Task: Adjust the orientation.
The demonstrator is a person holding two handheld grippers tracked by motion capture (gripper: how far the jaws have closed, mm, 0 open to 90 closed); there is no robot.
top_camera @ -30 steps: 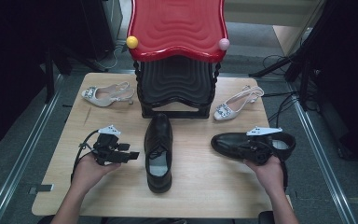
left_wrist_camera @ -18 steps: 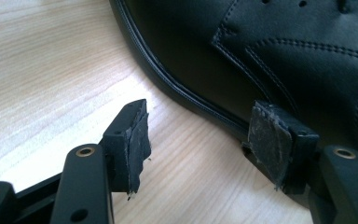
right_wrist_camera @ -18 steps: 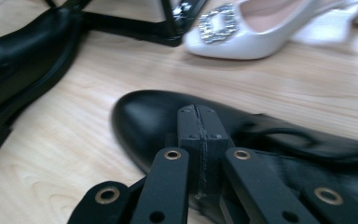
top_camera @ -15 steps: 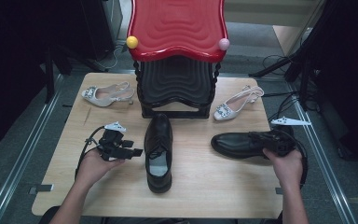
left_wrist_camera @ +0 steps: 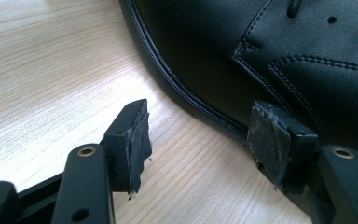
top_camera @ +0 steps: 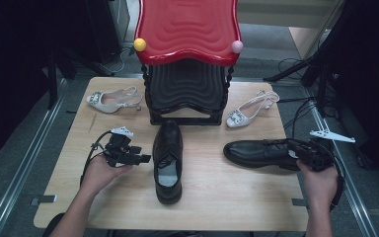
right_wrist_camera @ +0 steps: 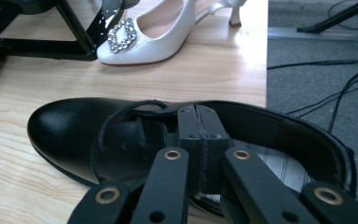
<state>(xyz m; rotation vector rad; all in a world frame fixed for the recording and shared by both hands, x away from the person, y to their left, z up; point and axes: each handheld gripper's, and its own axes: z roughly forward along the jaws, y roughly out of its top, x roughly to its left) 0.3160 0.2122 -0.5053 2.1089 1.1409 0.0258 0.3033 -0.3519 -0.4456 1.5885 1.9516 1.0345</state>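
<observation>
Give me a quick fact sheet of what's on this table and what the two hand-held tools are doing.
Surface: light wooden table
Rack: black tiered shoe rack with red wavy top
Centre: black leather lace-up shoe, toe toward rack
Right: second black leather shoe, lying crosswise
Back: two white jewelled slingback heels
Left gripper: open beside centre shoe
Right gripper: fingers shut inside second shoe

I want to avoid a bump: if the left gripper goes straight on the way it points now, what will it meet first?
Most likely the black lace-up shoe in the table's middle. The left gripper is open and points at its side; one jaw seems almost at the sole edge, though depth is unclear.
</observation>
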